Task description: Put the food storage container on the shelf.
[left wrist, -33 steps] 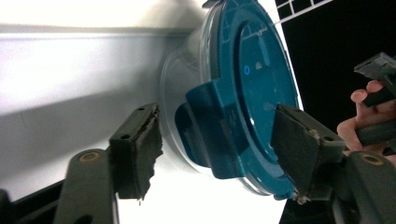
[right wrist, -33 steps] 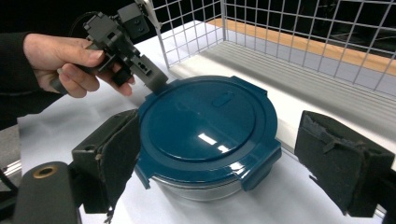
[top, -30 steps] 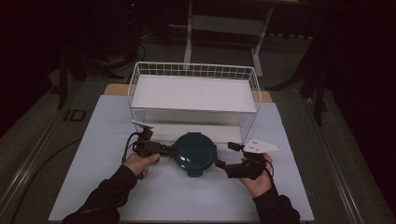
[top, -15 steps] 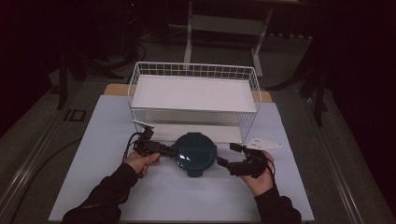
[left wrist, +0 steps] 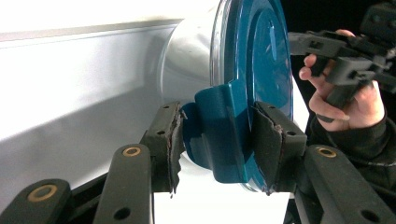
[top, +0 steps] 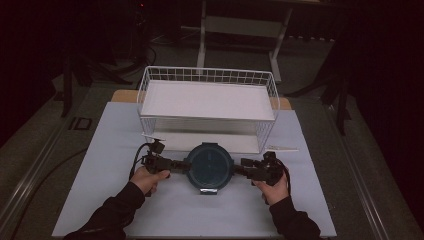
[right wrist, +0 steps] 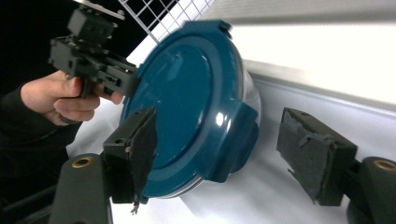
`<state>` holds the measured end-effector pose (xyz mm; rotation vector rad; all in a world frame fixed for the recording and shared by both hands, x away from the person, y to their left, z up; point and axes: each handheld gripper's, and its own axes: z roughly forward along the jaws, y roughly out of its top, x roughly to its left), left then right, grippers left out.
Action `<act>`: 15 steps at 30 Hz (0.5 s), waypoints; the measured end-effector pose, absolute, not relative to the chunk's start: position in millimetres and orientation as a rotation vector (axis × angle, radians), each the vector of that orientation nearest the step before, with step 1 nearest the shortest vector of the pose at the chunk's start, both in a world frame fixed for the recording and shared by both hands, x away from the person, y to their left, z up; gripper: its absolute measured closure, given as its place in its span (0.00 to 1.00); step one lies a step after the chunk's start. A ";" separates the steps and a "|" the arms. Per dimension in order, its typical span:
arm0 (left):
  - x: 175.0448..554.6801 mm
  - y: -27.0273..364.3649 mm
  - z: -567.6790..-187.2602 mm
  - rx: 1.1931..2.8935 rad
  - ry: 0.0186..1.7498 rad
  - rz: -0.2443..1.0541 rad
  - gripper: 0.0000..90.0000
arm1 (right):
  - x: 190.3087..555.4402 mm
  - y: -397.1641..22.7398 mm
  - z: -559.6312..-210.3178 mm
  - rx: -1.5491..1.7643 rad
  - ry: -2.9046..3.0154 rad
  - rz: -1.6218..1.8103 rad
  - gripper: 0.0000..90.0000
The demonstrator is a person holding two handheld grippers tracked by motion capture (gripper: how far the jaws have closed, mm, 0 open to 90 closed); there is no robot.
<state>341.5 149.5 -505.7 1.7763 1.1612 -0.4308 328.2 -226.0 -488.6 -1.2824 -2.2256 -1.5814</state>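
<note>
On the white table (top: 100, 200), lower centre, your left gripper (left wrist: 217, 140) pinches the blue-lidded container (top: 209, 167) by a lid tab, your right gripper (right wrist: 217, 154) has just been closing around the opposite tab without contact, and the wire basket (top: 207, 75) sits empty.

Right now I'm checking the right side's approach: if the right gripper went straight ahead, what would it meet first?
Probably the side clip of the teal lid, which sits between its open jaws, not yet pinched.

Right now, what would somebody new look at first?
Probably the round clear container with a dark teal lid, sitting mid-table on the pale mat. The left gripper is clamped on one of its lid tabs, while the right gripper has been closing around the opposite tab, pads not yet pressing. Just behind stands a big white wire basket.
</note>
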 end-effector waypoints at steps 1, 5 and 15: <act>339.8 149.2 -504.5 1.786 1.150 -0.421 0.61 | 328.7 -225.5 -489.8 -1.284 -2.216 -1.568 0.35; 333.9 148.3 -502.2 1.804 1.103 -0.379 0.62 | 331.0 -222.5 -495.2 -1.275 -2.212 -1.518 0.40; 329.9 149.8 -503.1 1.807 1.066 -0.367 0.63 | 333.3 -221.0 -503.8 -1.238 -2.195 -1.450 0.51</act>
